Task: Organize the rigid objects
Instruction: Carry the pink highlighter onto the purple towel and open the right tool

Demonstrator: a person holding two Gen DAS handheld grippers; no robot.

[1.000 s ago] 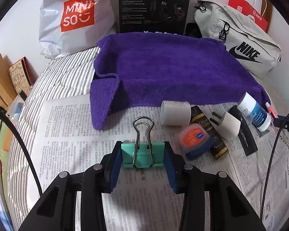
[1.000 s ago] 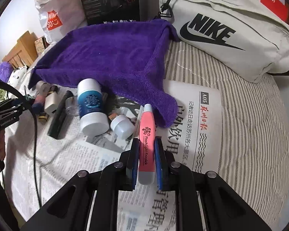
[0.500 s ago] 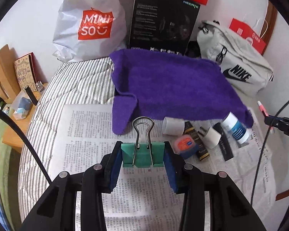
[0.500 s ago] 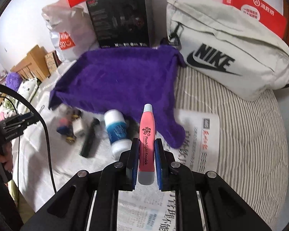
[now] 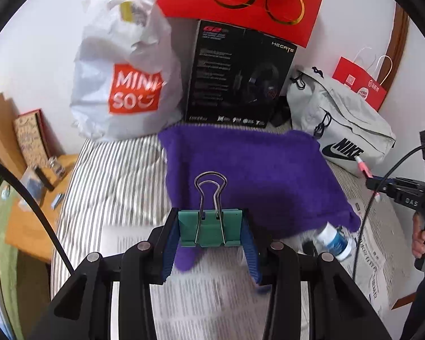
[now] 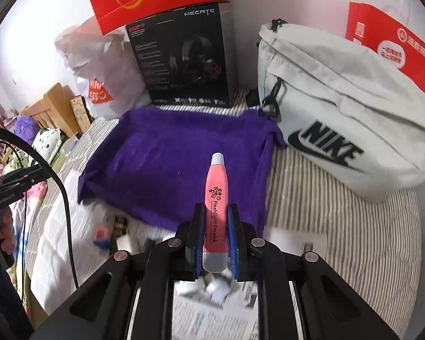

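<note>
I'm looking down on a striped bed (image 6: 340,221). Newspaper (image 5: 212,289) is covering its near part, a purple towel (image 6: 178,164) is lying beyond, overlapping the paper's far edge. A Nike bag (image 6: 348,119), black box (image 6: 181,56) and white Miniso bag (image 5: 124,79) are sitting along the wall. Small items, including a white bottle (image 5: 333,240), are lying on the paper.
</note>
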